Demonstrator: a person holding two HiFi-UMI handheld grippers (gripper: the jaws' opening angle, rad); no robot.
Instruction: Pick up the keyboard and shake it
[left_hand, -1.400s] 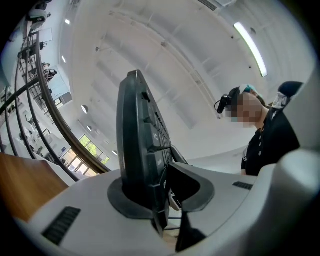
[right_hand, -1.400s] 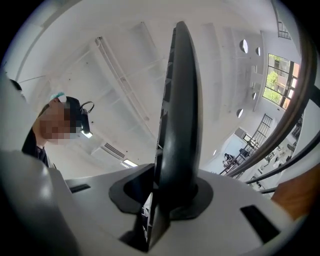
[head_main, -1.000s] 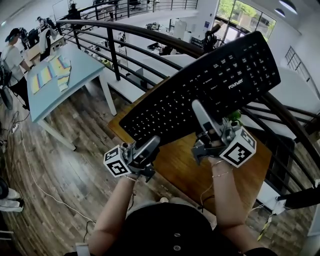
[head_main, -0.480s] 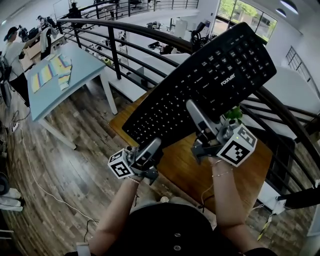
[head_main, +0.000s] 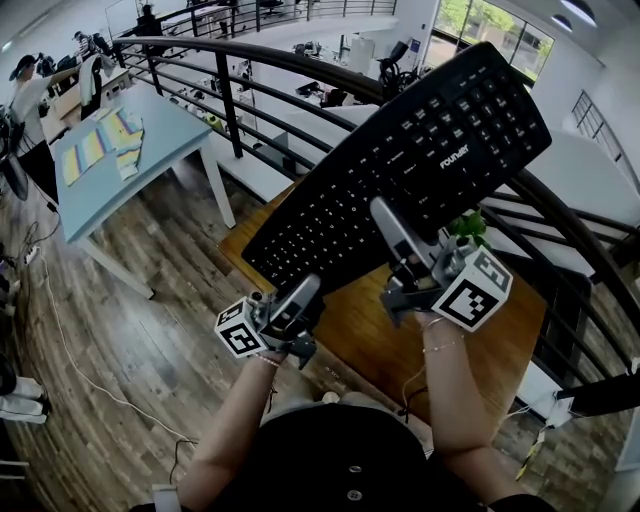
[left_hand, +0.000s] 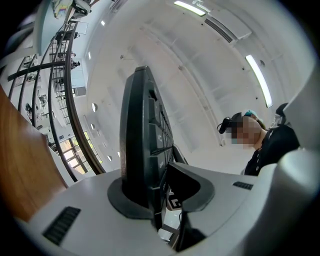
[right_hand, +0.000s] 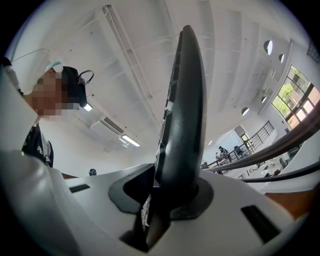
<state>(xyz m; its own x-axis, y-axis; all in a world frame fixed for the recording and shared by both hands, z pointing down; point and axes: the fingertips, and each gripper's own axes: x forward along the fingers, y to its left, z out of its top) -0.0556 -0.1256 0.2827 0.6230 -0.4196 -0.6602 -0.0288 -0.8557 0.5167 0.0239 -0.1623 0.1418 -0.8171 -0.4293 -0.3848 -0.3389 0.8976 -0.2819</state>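
I hold a black keyboard (head_main: 410, 170) up in the air above the wooden table (head_main: 360, 335). It is tilted, with its right end raised toward the railing and its keys facing me. My left gripper (head_main: 300, 295) is shut on the near edge at the keyboard's left end. My right gripper (head_main: 392, 240) is shut on the same edge further right. In the left gripper view the keyboard (left_hand: 142, 145) stands edge-on, pressed between the jaws of the left gripper (left_hand: 150, 195). The right gripper view shows the keyboard (right_hand: 182, 120) the same way, clamped in the right gripper (right_hand: 170, 195).
A black curved railing (head_main: 300, 68) runs behind the keyboard, with a drop to a lower floor beyond. A light blue table (head_main: 150, 140) with coloured sheets stands at the left on the wood floor. People stand at the far left (head_main: 25, 95).
The keyboard's right end has swung up and a little to the left, steepening its tilt. Both grippers have kept their hold, and the left one has shifted slightly.
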